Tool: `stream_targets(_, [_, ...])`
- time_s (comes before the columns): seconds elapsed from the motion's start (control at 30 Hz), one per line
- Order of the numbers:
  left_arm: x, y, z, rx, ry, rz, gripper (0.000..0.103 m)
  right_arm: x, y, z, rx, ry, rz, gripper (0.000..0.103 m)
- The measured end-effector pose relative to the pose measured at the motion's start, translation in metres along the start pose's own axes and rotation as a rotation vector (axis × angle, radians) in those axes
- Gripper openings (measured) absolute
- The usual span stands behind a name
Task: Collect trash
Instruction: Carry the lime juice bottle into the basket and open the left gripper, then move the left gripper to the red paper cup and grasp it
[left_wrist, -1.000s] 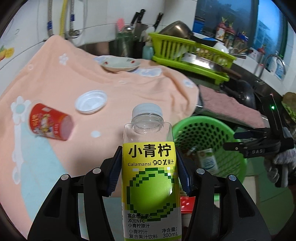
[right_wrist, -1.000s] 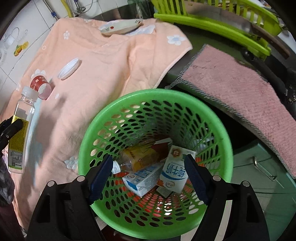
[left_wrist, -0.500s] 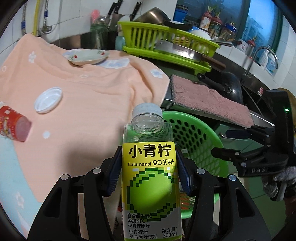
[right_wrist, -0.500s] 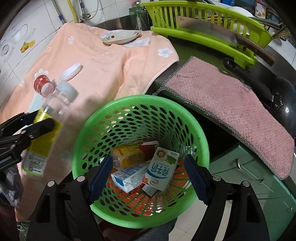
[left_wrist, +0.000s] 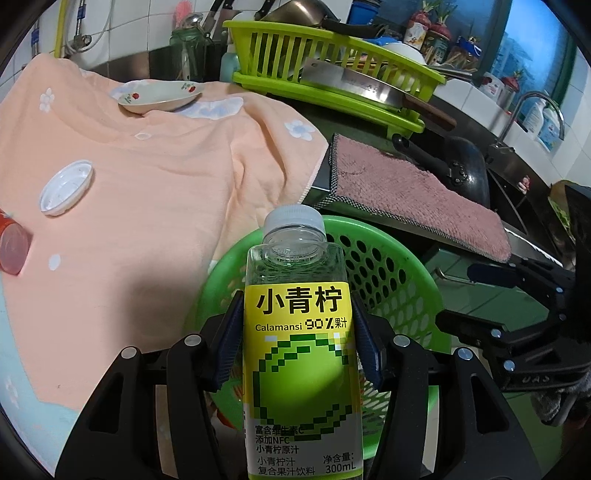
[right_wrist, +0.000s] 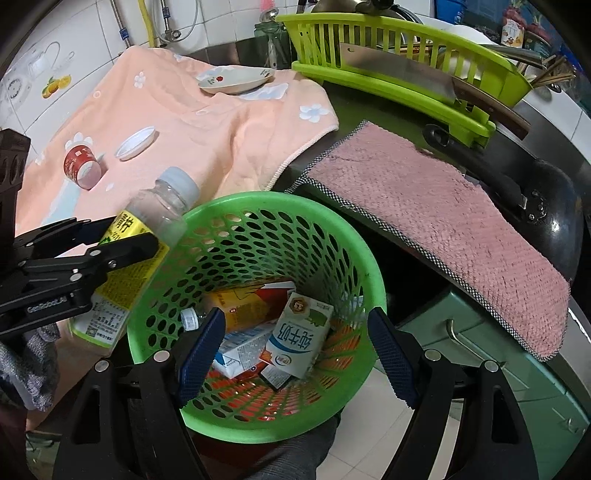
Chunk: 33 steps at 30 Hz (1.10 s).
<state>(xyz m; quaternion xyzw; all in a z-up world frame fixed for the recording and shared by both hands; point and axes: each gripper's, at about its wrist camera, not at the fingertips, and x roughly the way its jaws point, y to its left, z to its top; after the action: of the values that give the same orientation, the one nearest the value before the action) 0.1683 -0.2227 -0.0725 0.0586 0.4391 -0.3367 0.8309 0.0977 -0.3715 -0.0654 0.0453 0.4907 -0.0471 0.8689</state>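
My left gripper (left_wrist: 297, 339) is shut on an empty juice bottle (left_wrist: 299, 354) with a yellow-green label. It holds the bottle at the left rim of the green trash basket (left_wrist: 399, 266). In the right wrist view the bottle (right_wrist: 136, 240) leans over the basket rim (right_wrist: 258, 201). My right gripper (right_wrist: 295, 350) is open and empty above the basket's near side. Inside lie milk cartons (right_wrist: 299, 332) and other packs. A red cup (right_wrist: 79, 166) and a white lid (right_wrist: 135, 142) lie on the peach towel (right_wrist: 184, 122).
A small dish (right_wrist: 236, 79) sits at the towel's far edge. A pink mat (right_wrist: 443, 214) hangs over the counter edge to the right. Behind it stand a green dish rack (right_wrist: 388, 55) with a cleaver and a black pan (right_wrist: 554, 221).
My left gripper has carried the bottle right, from over the towel to the basket's rim. The right gripper has pulled back a little and stays open.
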Motion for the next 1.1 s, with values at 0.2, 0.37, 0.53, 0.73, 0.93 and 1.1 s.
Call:
stream_targets(0.2, [0.007,-0.005,0.0,0.004,0.003,0.004,0.056,-0.003,-0.007,-0.002,0.009,-0.005,0.002,0.076])
stream_targets(0.37, [0.001,-0.005,0.001,0.01,-0.015,0.018,0.069,-0.002,-0.007,-0.003,0.01,0.0,0.004,0.076])
stream_targets(0.53, [-0.008,0.005,0.001,-0.006,-0.024,0.039,0.069,-0.001,0.0,0.0,0.004,0.0,0.012,0.076])
stream_targets(0.73, [-0.025,0.028,-0.002,-0.043,-0.039,0.077,0.069,0.0,0.013,0.007,-0.012,-0.005,0.036,0.079])
stream_targets(0.93, [-0.041,0.056,-0.004,-0.089,-0.052,0.12,0.07,0.002,0.032,0.018,-0.039,-0.009,0.062,0.081])
stream_targets(1.1, [-0.053,0.087,-0.008,-0.15,-0.052,0.165,0.076,0.004,0.052,0.029,-0.068,-0.014,0.085,0.084])
